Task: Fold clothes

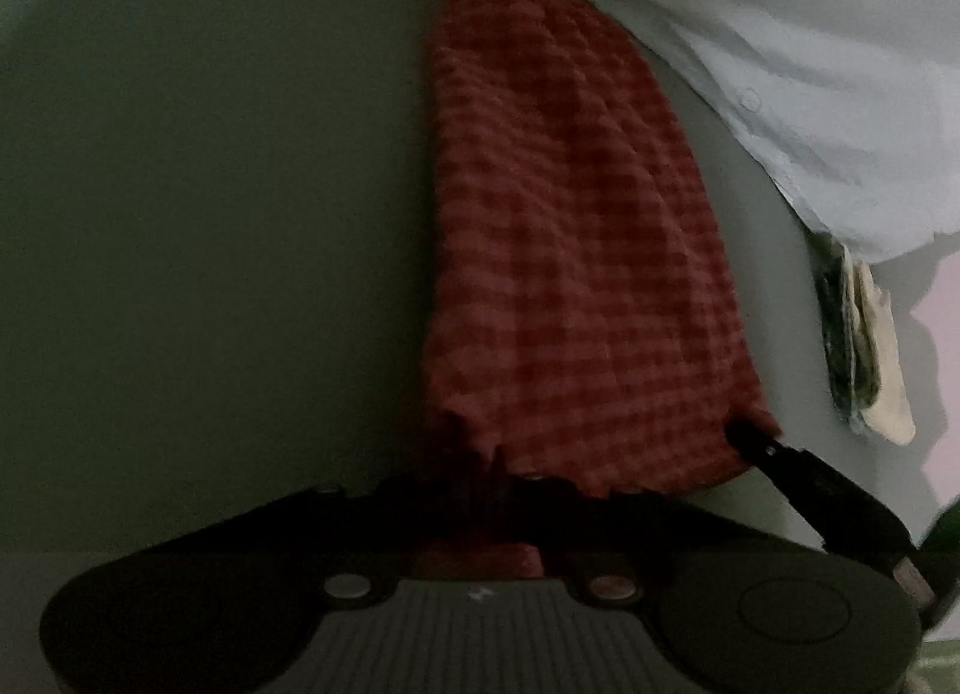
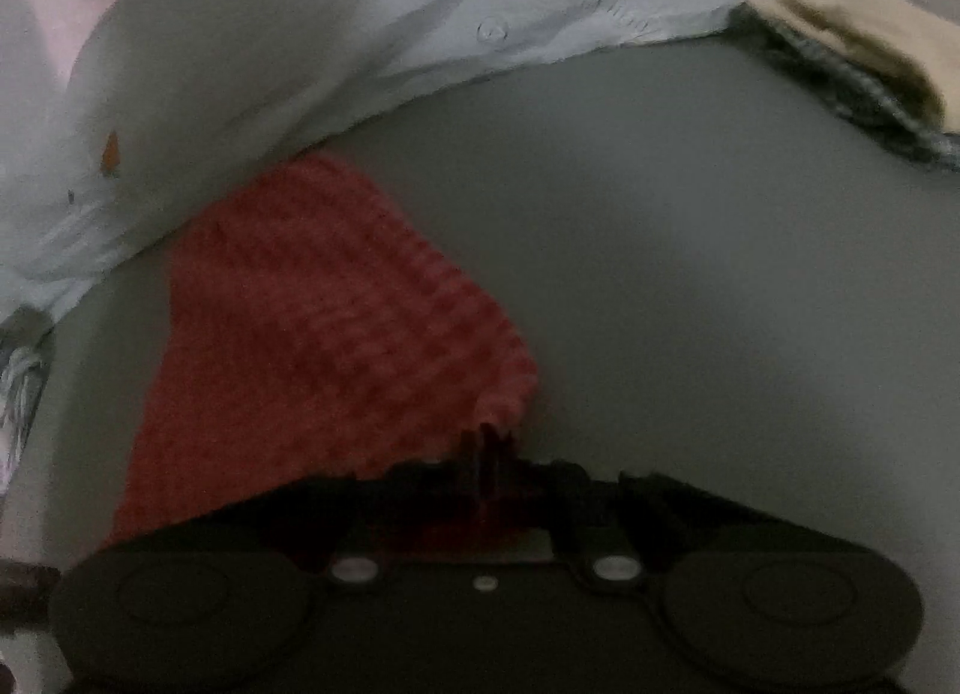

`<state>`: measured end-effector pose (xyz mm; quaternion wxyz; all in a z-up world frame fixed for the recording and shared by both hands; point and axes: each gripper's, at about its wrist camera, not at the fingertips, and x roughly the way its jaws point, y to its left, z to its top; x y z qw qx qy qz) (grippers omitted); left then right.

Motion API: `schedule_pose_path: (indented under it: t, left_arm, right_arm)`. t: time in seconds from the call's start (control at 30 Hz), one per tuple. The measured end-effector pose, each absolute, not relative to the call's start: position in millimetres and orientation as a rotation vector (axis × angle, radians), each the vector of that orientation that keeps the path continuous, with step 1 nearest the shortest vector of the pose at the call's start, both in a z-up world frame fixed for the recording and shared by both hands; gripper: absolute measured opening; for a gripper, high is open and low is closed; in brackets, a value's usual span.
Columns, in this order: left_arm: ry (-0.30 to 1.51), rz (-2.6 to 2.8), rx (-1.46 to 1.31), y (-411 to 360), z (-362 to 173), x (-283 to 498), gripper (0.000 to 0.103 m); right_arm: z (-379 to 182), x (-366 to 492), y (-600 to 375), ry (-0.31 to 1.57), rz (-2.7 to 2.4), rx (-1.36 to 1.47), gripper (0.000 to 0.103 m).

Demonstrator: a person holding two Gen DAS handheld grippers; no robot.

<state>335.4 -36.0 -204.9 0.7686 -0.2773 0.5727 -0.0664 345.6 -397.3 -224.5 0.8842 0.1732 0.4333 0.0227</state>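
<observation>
A red checked cloth (image 1: 564, 250) lies stretched over the grey table (image 1: 210, 214). My left gripper (image 1: 489, 469) is shut on the cloth's near left corner. My right gripper shows in the left wrist view (image 1: 744, 433), shut on the near right corner. In the right wrist view the red checked cloth (image 2: 324, 322) runs away to the left, and my right gripper (image 2: 489, 442) is shut on its corner. The cloth's far end reaches under a pale blue shirt (image 1: 798, 94).
The pale blue buttoned shirt (image 2: 312, 34) lies across the far side of the grey table (image 2: 690, 286). A folded cream and dark patterned cloth (image 2: 852, 64) lies at the far right, also seen in the left wrist view (image 1: 864, 352).
</observation>
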Motion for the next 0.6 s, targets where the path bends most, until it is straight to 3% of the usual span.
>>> schedule_pose_path:
  t: [0.2, 0.33, 0.37, 0.4, 0.47, 0.53, 0.6]
  left_arm:
    - [1.292, -0.142, -0.667, 10, -185, 289, 0.004]
    - [1.417, -0.085, -0.481, 20, -193, 252, 0.019]
    - [1.442, -0.079, -0.427, 21, -196, 246, 0.021]
    - [1.450, -0.075, -0.414, 23, -197, 243, 0.027]
    - [1.441, -0.079, -0.448, 30, -195, 243, 0.040]
    - [1.383, -0.107, -0.445, 33, -185, 252, 0.049]
    - [1.325, -0.133, -0.400, 33, -175, 264, 0.057]
  right_arm:
    - [-189, 276, -383, 0.949, 0.123, 0.366, 0.004]
    - [-204, 229, -366, 1.148, 0.195, 0.336, 0.011]
    - [-208, 220, -364, 1.183, 0.186, 0.319, 0.021]
    - [-207, 214, -364, 1.183, 0.162, 0.318, 0.038]
    - [-201, 209, -371, 1.160, 0.098, 0.326, 0.058]
    - [-189, 212, -376, 1.109, 0.044, 0.313, 0.056]
    - [-175, 218, -376, 1.034, 0.005, 0.282, 0.062]
